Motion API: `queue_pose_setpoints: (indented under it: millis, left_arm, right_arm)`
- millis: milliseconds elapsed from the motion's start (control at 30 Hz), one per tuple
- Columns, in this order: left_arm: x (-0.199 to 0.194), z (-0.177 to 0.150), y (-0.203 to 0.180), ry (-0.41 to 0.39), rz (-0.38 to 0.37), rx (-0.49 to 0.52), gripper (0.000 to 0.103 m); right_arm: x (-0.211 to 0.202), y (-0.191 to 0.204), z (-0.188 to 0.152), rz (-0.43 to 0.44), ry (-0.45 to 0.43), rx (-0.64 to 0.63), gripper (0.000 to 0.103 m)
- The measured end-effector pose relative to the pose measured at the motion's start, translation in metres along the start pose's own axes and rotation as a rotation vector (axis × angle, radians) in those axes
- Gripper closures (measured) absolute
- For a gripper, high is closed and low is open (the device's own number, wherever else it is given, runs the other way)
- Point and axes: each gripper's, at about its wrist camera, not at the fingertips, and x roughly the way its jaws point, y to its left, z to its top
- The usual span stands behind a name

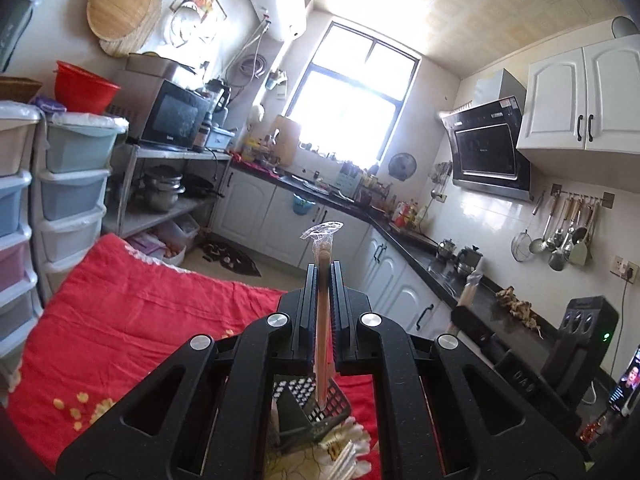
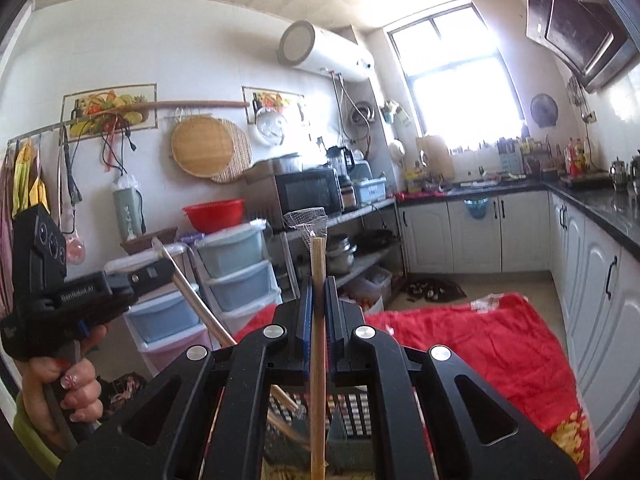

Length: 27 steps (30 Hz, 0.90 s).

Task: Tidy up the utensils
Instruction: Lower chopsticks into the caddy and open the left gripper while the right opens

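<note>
Two wrapped chopstick pairs stand upright, clear plastic flaring at their tops: one (image 1: 322, 312), another (image 2: 318, 320). Below sits a black perforated holder (image 1: 320, 408).

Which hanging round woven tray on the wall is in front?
The lighter, smooth bamboo tray; it overlaps the darker ribbed mat behind it to the right.

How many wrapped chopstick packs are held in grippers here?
2: one in the left gripper, wrapped chopsticks; one in the right gripper, second pack. More may lie below.
</note>
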Motion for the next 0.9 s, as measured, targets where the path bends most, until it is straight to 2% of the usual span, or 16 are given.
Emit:
queue_pose_setpoints:
  millis: [533,900]
  left_arm:
    - [0.009,0.009,-0.005,-0.062,0.079,0.061,0.100]
    - [0.019,-0.004,-0.002,-0.048,0.096,0.075,0.100]
  right_arm:
    - [0.012,0.005,0.033,0.012,-0.152,-0.057,0.097]
    - [0.028,0.001,0.020,-0.007,-0.175,-0.086,0.097]
